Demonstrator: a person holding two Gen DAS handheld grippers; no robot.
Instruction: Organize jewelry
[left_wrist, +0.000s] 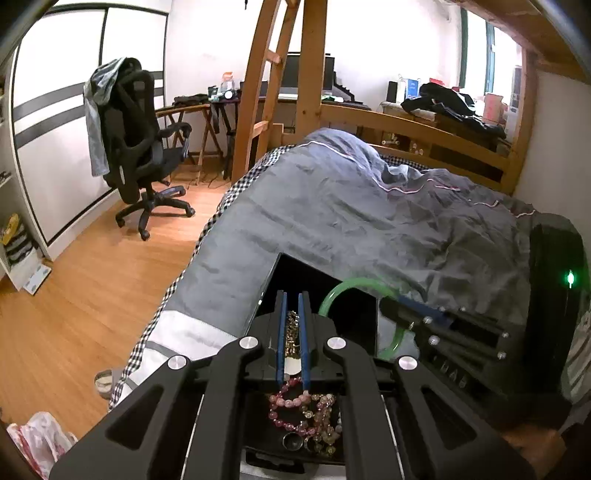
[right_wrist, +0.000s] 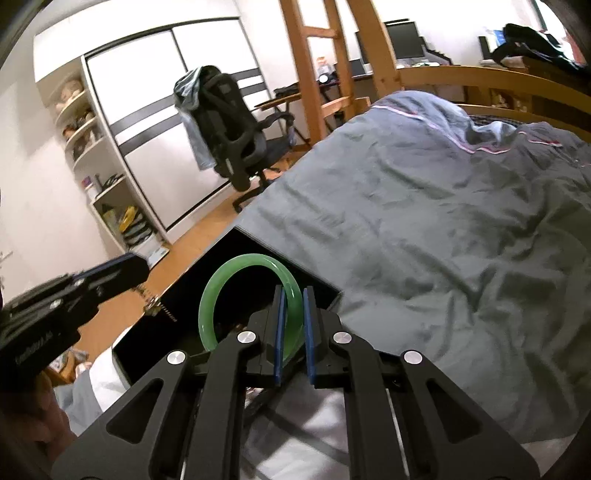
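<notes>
Above the black box (right_wrist: 221, 295) on the bed, my right gripper (right_wrist: 293, 295) clamps the green bangle (right_wrist: 221, 284) standing on edge, while my left gripper (left_wrist: 291, 299) pinches a dangling gold chain (left_wrist: 291, 332).

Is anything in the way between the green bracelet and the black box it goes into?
Nothing visible blocks it. The right tool is shut on the green bracelet just above the open black box. The left tool, gripping a metal chain, is off to one side.

Both wrist views low over the bed (left_wrist: 351, 206), facing its footboard (shared: bedding, office chair (right_wrist: 229, 122)).
</notes>
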